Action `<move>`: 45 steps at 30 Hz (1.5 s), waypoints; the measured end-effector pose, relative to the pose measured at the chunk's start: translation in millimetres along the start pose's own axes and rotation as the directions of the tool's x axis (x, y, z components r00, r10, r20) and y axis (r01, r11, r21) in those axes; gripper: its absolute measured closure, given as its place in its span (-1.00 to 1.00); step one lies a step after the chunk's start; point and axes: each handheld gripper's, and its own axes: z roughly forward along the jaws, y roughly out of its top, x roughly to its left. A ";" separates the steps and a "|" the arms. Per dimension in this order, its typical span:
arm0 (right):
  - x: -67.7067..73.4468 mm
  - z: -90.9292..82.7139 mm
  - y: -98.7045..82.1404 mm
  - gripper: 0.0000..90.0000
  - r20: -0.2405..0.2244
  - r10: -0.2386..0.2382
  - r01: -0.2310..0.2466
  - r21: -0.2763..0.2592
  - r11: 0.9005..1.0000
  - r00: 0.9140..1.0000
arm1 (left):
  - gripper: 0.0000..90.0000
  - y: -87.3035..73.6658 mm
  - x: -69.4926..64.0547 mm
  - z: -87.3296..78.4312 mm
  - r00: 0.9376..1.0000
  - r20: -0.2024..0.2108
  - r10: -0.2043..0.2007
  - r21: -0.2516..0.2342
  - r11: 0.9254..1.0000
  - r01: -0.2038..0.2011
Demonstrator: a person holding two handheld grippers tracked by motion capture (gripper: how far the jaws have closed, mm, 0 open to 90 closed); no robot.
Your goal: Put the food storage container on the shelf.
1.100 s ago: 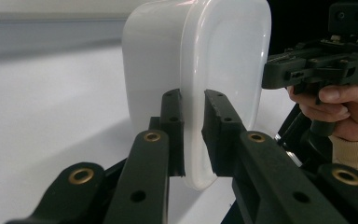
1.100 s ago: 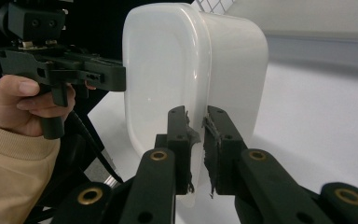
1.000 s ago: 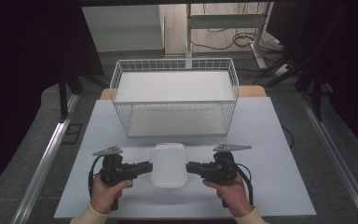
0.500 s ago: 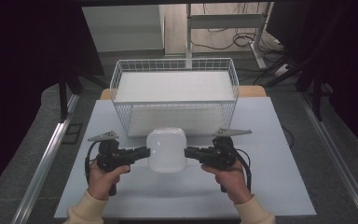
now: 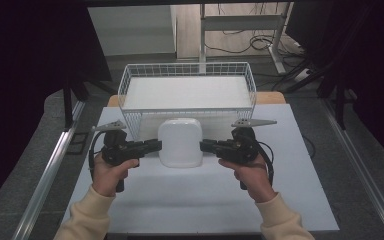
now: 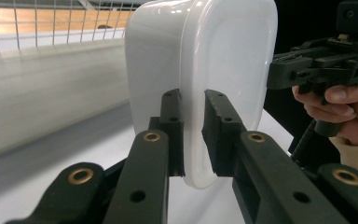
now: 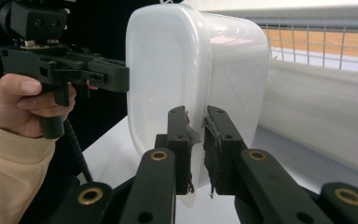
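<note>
White, rounded-rectangular plastic container (image 5: 180,142), held clear of the pale tabletop (image 5: 300,200), just before the white wire basket (image 5: 187,82). Left gripper (image 5: 156,146) and right gripper (image 5: 206,145) fingers pinch its opposite rim edges. Probably light, rigid, slippery; basket's near wall must be cleared.

Left hand-held gripper (image 6: 193,135) clamps white container (image 6: 200,60) rim; right hand-held gripper (image 6: 272,77) grips the container's opposite edge, wire basket (image 6: 51,23) behind it.
</note>
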 end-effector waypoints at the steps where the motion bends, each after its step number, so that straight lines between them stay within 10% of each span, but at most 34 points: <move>1: -1.5 -0.7 5.2 0.80 -0.004 0.004 -0.004 -0.006 1.000 1.000 | 0.75 2.5 0.0 0.0 1.000 0.000 0.000 0.000 1.000 0.000; 45: -22.4 -3.5 116.1 0.80 0.022 -0.026 0.027 -0.014 1.000 0.999 | 0.75 117.0 13.1 3.6 0.999 -0.010 0.035 -0.027 0.999 -0.035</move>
